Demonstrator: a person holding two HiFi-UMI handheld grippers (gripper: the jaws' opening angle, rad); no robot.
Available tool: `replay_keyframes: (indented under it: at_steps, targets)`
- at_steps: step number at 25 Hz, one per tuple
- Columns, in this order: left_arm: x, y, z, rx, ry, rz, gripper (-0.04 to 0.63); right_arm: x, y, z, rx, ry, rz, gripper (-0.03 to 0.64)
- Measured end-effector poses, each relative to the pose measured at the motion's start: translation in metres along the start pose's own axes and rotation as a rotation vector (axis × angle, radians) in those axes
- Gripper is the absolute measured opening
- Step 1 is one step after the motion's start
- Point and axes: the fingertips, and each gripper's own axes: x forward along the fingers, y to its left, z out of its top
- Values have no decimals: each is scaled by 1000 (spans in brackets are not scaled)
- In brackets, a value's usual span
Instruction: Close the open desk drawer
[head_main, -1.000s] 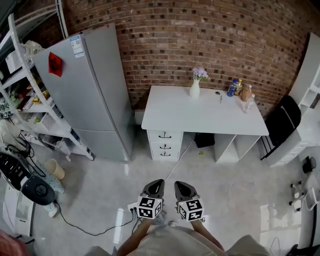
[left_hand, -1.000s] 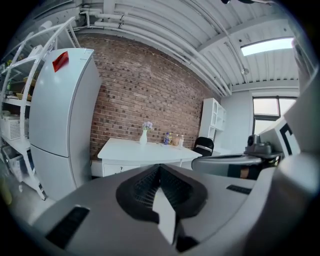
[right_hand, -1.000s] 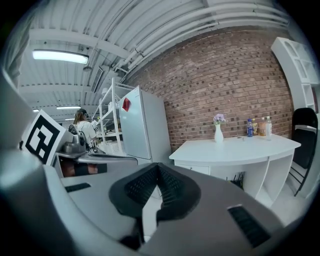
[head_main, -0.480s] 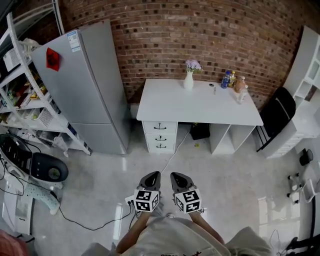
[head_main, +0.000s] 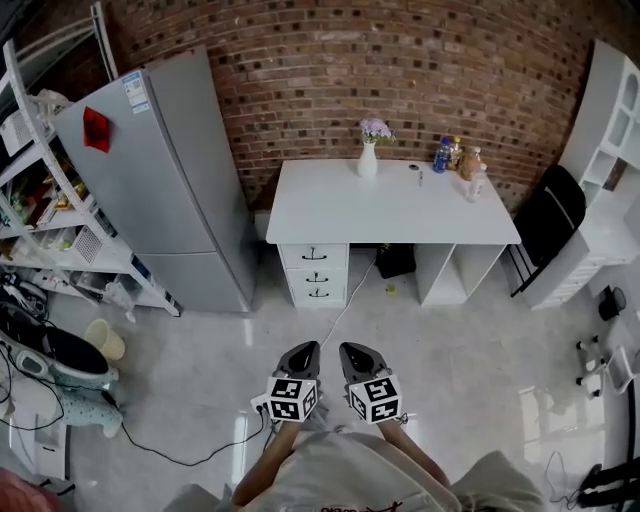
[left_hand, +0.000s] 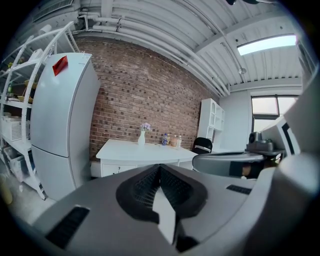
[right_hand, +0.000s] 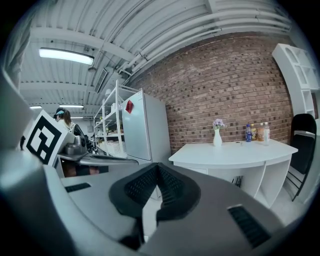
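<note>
Across the bare grey floor (head_main: 460, 370), the white desk (head_main: 400, 205) stands against the brick wall, well apart from both grippers. Its drawers (head_main: 316, 272) sit under its left end, near the fridge (head_main: 160, 180). From this far, I cannot tell which drawer is out. The left gripper (head_main: 302, 349) and right gripper (head_main: 353, 350) are squeezed closed and hold nothing. A thin cable (head_main: 347, 308) crosses the floor.

Bright, even light from ceiling strips (right_hand: 66, 56) — soft glare patches on the glossy floor (head_main: 530, 425), faint shadows. Everything bows hard at the edges; both gripper views blur close up, dark-cornered.
</note>
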Motion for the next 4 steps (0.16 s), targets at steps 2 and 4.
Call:
replay_keyframes:
  at_steps: [2, 4]
  targets:
    - [2, -1, 0, 5, -1, -2, 12, 1, -2, 0, -1, 0, 0, 17]
    - [4, -1, 0, 8, -3, -2, 12, 2, -3, 0, -3, -1, 1, 17]
